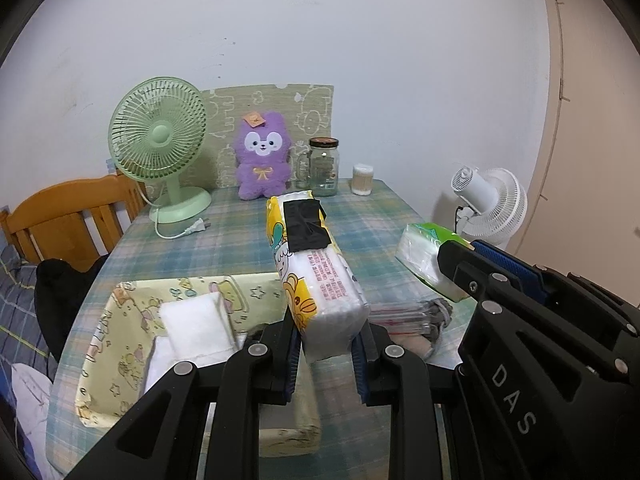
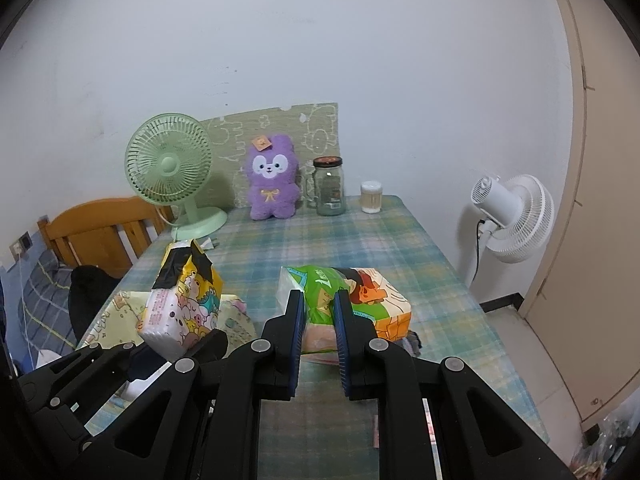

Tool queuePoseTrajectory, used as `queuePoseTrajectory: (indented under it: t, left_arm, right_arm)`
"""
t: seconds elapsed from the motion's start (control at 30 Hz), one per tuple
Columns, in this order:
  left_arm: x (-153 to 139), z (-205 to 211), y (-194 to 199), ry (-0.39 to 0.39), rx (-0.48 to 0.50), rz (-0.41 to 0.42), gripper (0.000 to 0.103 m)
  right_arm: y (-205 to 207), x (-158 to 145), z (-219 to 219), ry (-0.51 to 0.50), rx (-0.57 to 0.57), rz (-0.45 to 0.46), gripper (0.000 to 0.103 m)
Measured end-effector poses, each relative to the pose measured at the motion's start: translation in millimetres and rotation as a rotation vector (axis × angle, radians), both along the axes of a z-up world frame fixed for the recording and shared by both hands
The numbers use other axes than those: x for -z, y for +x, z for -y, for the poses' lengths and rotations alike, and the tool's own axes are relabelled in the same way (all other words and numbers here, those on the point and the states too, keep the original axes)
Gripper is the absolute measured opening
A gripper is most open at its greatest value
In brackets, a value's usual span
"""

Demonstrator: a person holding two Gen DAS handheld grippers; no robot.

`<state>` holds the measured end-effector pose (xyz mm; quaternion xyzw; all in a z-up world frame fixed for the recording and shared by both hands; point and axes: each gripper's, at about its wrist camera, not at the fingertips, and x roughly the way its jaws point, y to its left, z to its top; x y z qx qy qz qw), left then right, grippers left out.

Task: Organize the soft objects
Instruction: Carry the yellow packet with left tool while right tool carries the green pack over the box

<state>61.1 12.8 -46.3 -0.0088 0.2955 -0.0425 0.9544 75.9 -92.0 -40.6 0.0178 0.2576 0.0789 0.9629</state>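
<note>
My left gripper is shut on a yellow cartoon tissue pack with black tape on top, held above the near right edge of a yellow fabric bin. The bin holds white folded cloth. The same pack shows in the right wrist view. My right gripper is shut on a green and orange tissue pack, lifted above the table to the right; it also shows in the left wrist view. A clear bag with grey items lies on the table under it.
A plaid-covered table carries a green fan, a purple plush, a glass jar and a cotton swab tub at the back. A white fan stands right of the table. A wooden bed frame is left.
</note>
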Motion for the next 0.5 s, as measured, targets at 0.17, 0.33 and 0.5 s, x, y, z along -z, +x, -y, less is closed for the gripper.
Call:
queuePoseTrajectory:
  t: [0.17, 0.33, 0.5]
  left_arm:
    - [0, -17, 1, 0.001, -0.021, 0.004, 0.021]
    - [4, -34, 3, -0.002, -0.040, -0.007, 0.021]
    - [8, -48, 4, 0.004, -0.049, -0.019, 0.021]
  right_arm:
    - [4, 0, -18, 0.002, -0.024, 0.001, 0.018]
    - [7, 3, -35, -0.004, -0.050, -0.009, 0.018]
    - [10, 8, -50, -0.003, -0.066, -0.017, 0.018]
